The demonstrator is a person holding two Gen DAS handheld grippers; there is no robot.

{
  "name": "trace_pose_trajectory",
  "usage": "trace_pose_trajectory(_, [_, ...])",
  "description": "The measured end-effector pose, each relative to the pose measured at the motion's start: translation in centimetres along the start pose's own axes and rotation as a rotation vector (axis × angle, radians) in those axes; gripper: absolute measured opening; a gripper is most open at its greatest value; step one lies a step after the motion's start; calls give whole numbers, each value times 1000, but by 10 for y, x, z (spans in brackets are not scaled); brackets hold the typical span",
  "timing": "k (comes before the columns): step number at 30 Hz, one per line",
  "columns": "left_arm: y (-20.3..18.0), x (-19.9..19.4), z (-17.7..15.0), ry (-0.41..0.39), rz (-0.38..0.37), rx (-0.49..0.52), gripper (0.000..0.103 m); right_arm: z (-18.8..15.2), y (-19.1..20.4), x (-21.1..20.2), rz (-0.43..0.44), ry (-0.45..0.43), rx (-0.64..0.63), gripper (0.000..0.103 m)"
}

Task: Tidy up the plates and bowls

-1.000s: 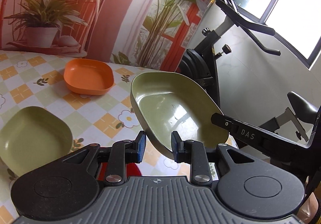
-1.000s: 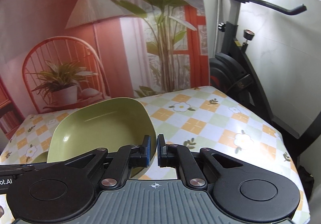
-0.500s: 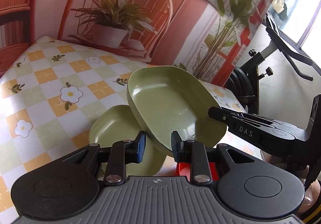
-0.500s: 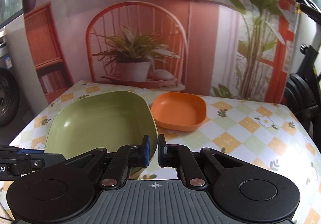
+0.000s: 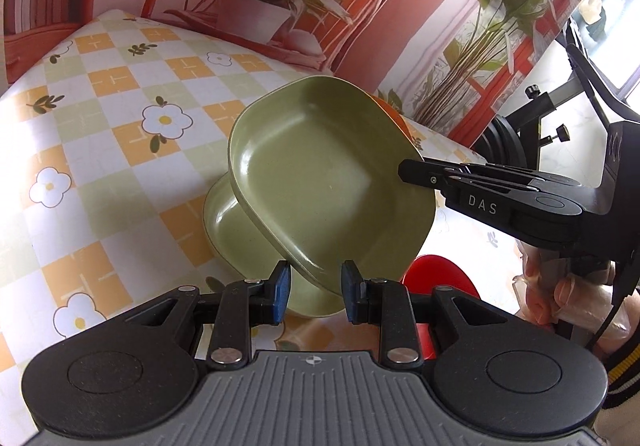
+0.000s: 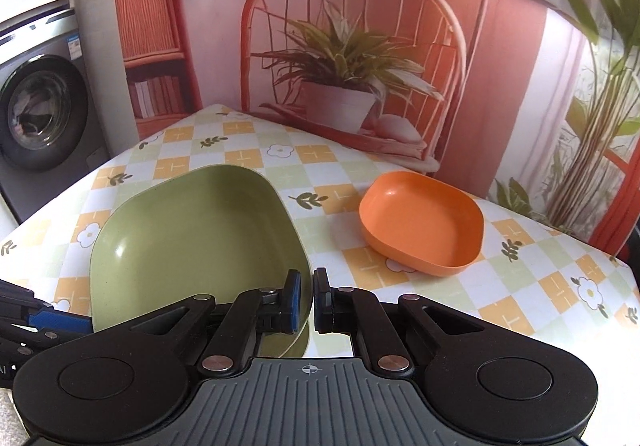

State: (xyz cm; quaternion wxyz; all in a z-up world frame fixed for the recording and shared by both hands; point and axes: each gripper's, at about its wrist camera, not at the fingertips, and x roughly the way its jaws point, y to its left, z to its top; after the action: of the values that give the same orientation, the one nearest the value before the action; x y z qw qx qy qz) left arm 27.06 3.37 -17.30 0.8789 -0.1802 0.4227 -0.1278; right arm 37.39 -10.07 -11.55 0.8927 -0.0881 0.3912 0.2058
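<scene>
Swung over from the orange bowl (image 6: 422,222), the right gripper's (image 6: 306,300) clamped green plate (image 5: 328,182) now hovers above its twin (image 5: 236,230), ready to stack; left gripper (image 5: 313,292) open.

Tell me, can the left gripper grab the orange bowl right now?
Probably not. The left gripper has its open jaws around the rim of the held green bowl, which hides most of the orange bowl behind it. The right gripper pinches that green bowl.

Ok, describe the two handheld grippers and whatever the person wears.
Both the left gripper and the right gripper are black, with two round discs, silver pivot screws, a grey ribbed plate and blue pads. The right one reads DAS in white. A dark cuff with yellow stripes shows at the wrist.
</scene>
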Motion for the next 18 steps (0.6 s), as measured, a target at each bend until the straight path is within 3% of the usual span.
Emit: trace_pose_trajectory(18, [4, 22, -10, 66, 40, -18, 27, -9, 0, 49, 40, 125, -101, 3])
